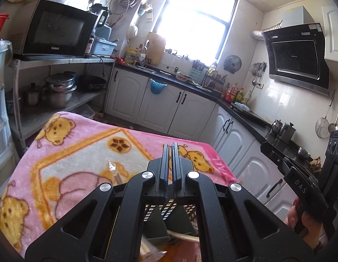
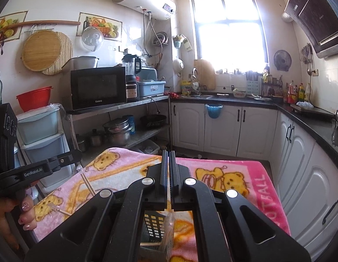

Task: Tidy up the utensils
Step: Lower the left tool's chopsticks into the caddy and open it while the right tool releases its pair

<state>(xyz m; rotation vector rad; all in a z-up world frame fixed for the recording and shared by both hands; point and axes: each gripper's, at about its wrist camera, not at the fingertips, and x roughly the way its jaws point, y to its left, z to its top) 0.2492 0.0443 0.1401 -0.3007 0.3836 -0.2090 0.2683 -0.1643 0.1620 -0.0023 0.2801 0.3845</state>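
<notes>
A: Right gripper [image 2: 169, 152], own view: jaws clamped to a slit, with a thin pale chopstick [image 2: 169, 194] pinched between the pads. It runs down the centre of the frame, and its lower end is in clear wrapping.

B: Left gripper [image 1: 170, 145], own view: fingers pressed fully together. Can't make out anything between them.

A: Under the right jaws, lower centre, is a black perforated basket [image 2: 152, 222]. The wrapped end hangs just beside its right wall; contact can't be told.

B: The left view gets that basket only as dark mesh through the frame gap, partly blurred.

A: Both grippers are over a pink bear-print blanket [image 2: 223, 166].

B: Only the right view shows two loose wrapped chopsticks [image 2: 88, 184] on the blanket at lower left, and the left hand [image 2: 7, 214] on its grip.

A: Only the left view shows the right hand [image 1: 304, 220], lower right, and the range hood [image 1: 297, 54], upper right.
</notes>
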